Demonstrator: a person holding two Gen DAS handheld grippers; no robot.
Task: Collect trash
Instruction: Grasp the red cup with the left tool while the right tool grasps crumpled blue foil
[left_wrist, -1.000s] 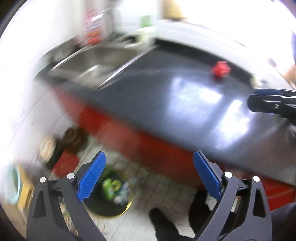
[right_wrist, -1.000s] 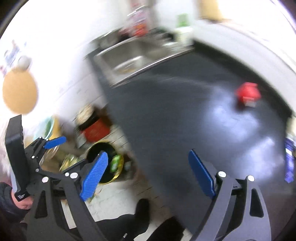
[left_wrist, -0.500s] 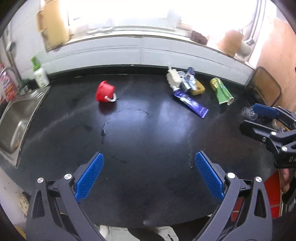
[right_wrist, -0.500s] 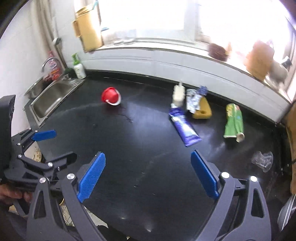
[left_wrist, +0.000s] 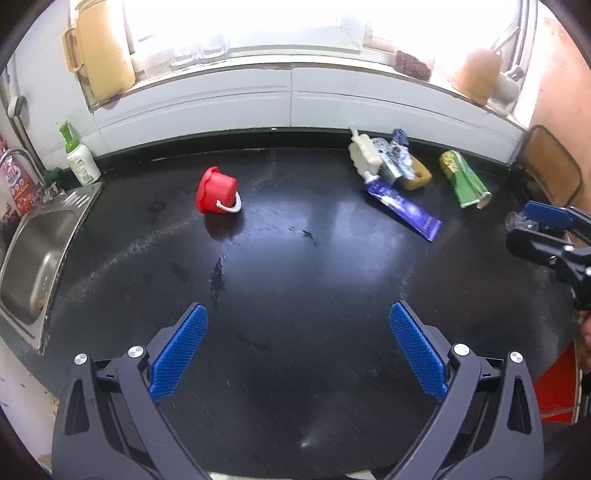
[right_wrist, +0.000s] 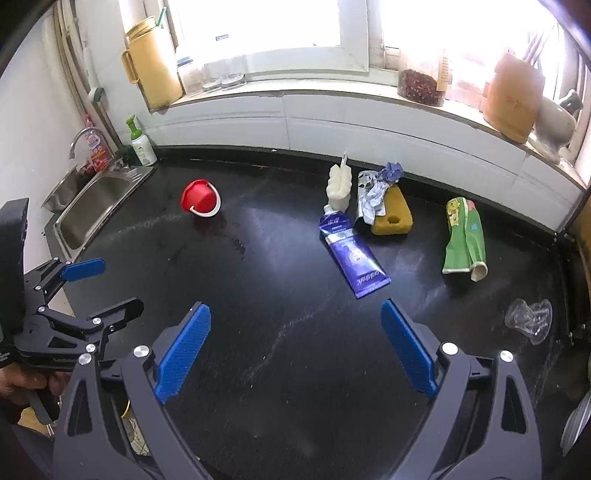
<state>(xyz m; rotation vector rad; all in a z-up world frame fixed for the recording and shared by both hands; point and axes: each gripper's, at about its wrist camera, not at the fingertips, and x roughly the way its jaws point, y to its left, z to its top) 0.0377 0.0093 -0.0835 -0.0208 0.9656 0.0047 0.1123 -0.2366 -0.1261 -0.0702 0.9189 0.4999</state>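
Trash lies on a black countertop (left_wrist: 295, 280) (right_wrist: 280, 295). A small red bucket (left_wrist: 216, 195) (right_wrist: 199, 201) lies on its side at the left. Toward the right are a white squeezed bottle (left_wrist: 364, 155) (right_wrist: 338, 188), crumpled foil (right_wrist: 369, 199), a yellow sponge (left_wrist: 415, 177) (right_wrist: 391, 216), a blue tube (left_wrist: 404, 212) (right_wrist: 354, 254), a green wrapper (left_wrist: 463, 181) (right_wrist: 463, 240) and a crushed clear plastic cup (right_wrist: 528, 319). My left gripper (left_wrist: 297, 350) and right gripper (right_wrist: 295, 349) both hover open over the counter's near part, holding nothing.
A steel sink (left_wrist: 33, 266) (right_wrist: 92, 210) with a tap and a green-capped soap bottle (left_wrist: 81, 158) (right_wrist: 142, 146) sits at the left. A window sill (right_wrist: 332, 86) holds a yellow jug, jars and pots. The counter's front edge is near the grippers.
Both cameras swung from the floor and sink side up to face the counter and window, then steadied. The trash came into view. Both grippers stayed open.
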